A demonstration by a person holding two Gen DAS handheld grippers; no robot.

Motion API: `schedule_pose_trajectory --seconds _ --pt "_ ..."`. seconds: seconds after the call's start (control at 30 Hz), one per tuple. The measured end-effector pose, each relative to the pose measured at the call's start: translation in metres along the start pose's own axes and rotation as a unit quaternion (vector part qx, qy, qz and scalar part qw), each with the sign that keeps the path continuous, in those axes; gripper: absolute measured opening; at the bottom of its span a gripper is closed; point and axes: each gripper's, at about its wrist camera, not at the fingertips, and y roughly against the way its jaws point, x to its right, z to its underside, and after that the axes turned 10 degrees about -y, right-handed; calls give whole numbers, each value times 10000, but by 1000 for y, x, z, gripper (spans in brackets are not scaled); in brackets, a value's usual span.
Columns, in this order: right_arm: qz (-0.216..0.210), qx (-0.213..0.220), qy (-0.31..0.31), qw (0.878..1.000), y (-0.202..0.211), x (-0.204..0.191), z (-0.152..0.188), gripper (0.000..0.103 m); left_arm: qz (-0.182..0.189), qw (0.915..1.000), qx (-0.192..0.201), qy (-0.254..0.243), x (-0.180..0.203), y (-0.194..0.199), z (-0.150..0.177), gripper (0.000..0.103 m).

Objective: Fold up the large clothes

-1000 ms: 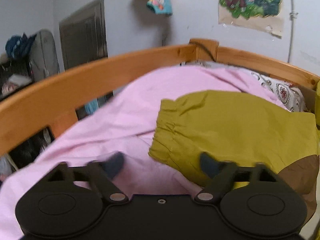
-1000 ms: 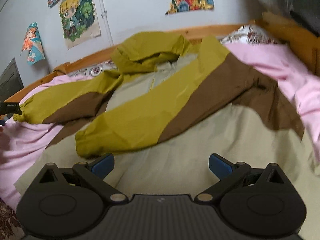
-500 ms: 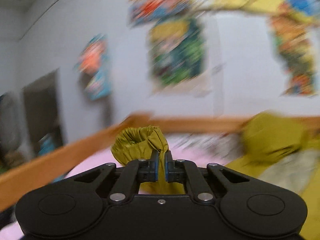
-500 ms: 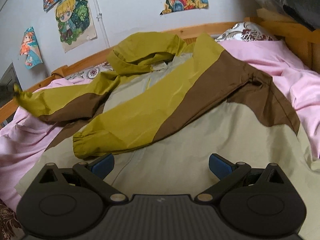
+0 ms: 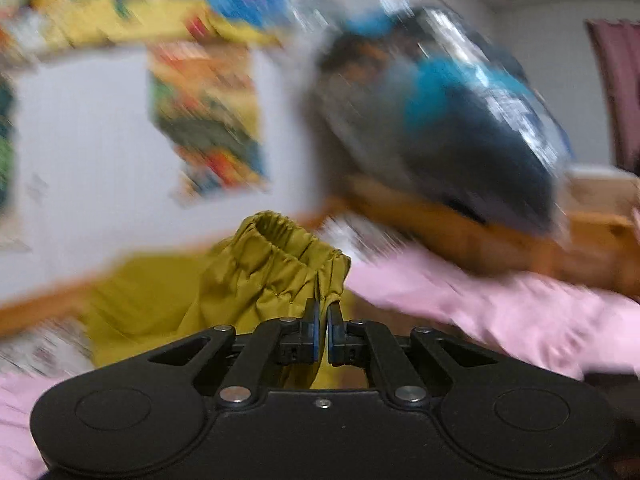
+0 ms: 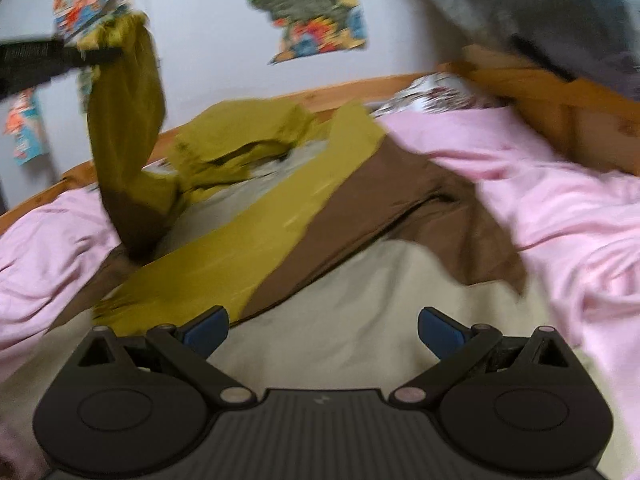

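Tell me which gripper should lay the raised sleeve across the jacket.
Left. The left gripper is already shut on the sleeve cuff, holding that sleeve up above the jacket. The right gripper is open and empty over the pale lower part.

Left gripper: matte black plastic housing, flanked by two round raised discs; a pair of angled black linkage arms is pinned on each side with silver rivets, and a small silver screw is set at the centre of the top edge. Blue pads are fitted to the inner faces of the fingers.

Right gripper: the same black housing, discs, linkage arms and pale rivets; its top panel is ribbed and marked with a small pale logo. Blue pads are fitted likewise.
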Motion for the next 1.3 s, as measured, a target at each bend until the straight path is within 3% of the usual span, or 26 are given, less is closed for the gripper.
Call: schedule_pose_trajectory --seconds 0.07,0.2,0.27,0.33,0.43,0.53,0.63,0.8,0.9,1.03,1.1,1.13,1.2,1.23,1.3 --pt "252 192 -44 9995 2 10 -4 103 435 9984 -289 230 3 -21 17 4" --pt "683 506 -191 9962 3 30 -13 103 799 9915 -770 674 9 -45 42 12" --pt "810 619 -300 9943 3 38 -15 103 1008 9870 -894 880 12 -45 51 20" --pt "883 669 -379 9931 3 45 -16 103 1085 9858 -899 915 12 -39 54 43" --pt "914 676 -393 9927 2 49 -14 103 1071 9845 -927 1030 10 -27 57 55" --pt "791 647 -298 9943 1 44 -9 103 765 9855 -1089 1056 -2 -14 60 59" --pt "616 601 -46 9963 -1 34 -3 103 78 9845 -1387 1070 -18 -12 73 63" --pt "428 610 601 9954 -7 11 8 103 -947 9649 -2021 1383 -55 -21 114 66" --pt "381 601 1053 9919 -13 -3 16 103 -816 9586 -2136 1696 -67 -14 132 66" --pt "227 552 1347 9891 -16 -13 21 103 -264 9712 -1881 1437 -56 10 137 71" --pt "61 434 1348 9899 -20 -16 19 102 -101 9714 -2036 1217 -48 11 140 64" --pt "-55 358 1308 9908 -23 -17 16 102 -111 9701 -2149 1120 -45 9 143 49" --pt "-203 119 1205 9924 -33 -19 9 98 -247 9656 -2383 1013 -43 2 151 32" --pt "-253 -40 1112 9935 -39 -21 5 96 -307 9641 -2438 1004 -43 0 154 18" --pt "-325 -234 881 9953 -50 -24 -2 83 -495 9609 -2559 937 -46 -7 160 2"
